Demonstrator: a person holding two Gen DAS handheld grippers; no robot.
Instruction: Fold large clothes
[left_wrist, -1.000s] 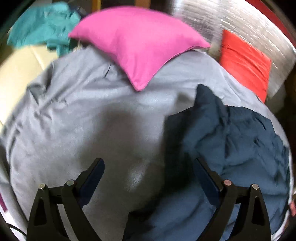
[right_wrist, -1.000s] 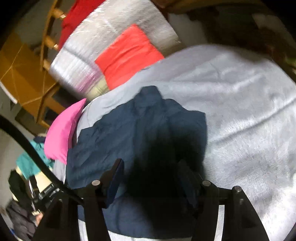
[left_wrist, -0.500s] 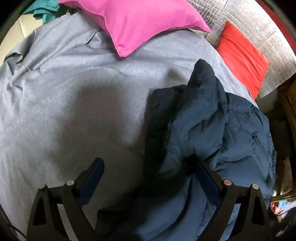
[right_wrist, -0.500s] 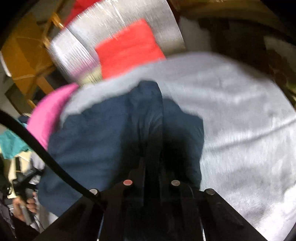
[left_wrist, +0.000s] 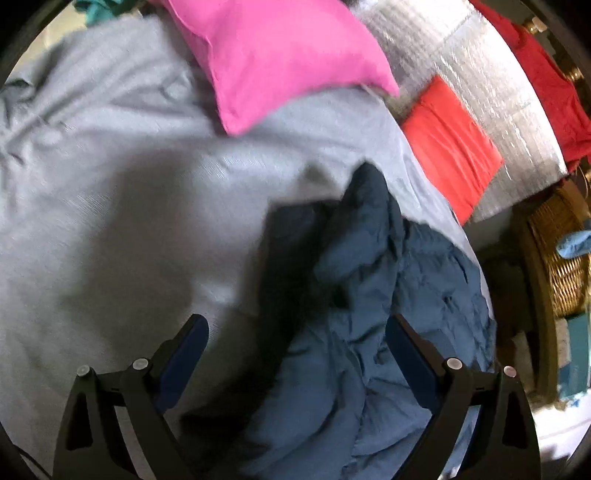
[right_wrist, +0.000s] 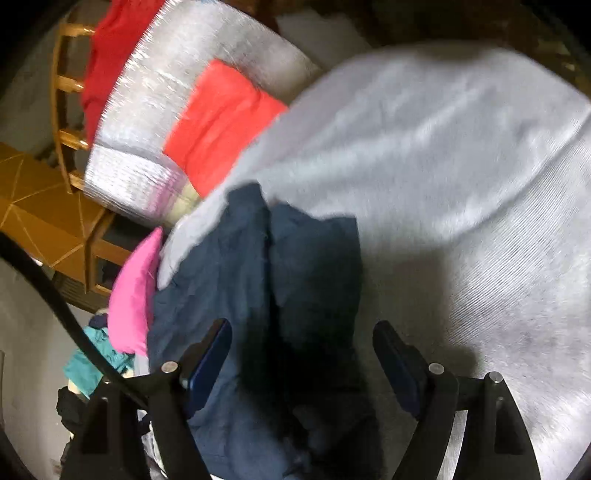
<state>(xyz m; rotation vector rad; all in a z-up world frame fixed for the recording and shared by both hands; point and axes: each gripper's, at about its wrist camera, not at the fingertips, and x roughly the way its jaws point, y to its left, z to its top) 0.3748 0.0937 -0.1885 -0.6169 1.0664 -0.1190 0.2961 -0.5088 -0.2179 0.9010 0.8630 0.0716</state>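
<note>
A dark blue padded jacket (left_wrist: 388, 302) lies crumpled on a grey bedspread (left_wrist: 122, 206), with one part folded up into a ridge. In the left wrist view my left gripper (left_wrist: 295, 350) hangs open above its near edge, and nothing is pinched between the pads. The right wrist view shows the same jacket (right_wrist: 258, 277) on the spread (right_wrist: 461, 166). My right gripper (right_wrist: 301, 354) hovers over the jacket, its jaws opening wide, and the fabric lies below them untouched by the pads.
A pink pillow (left_wrist: 273, 55) lies at the head of the bed. An orange-red cushion (left_wrist: 450, 147) leans on a silver padded sheet (left_wrist: 480, 74) past the far edge. A wicker basket (left_wrist: 557, 258) stands at the right. Teal clothing (right_wrist: 92, 362) and wooden furniture (right_wrist: 40, 214) are beside the bed.
The right gripper went from part open to shut on the jacket half a second ago and has now opened wide, letting the fabric go. The left gripper stayed open while its view turned.
</note>
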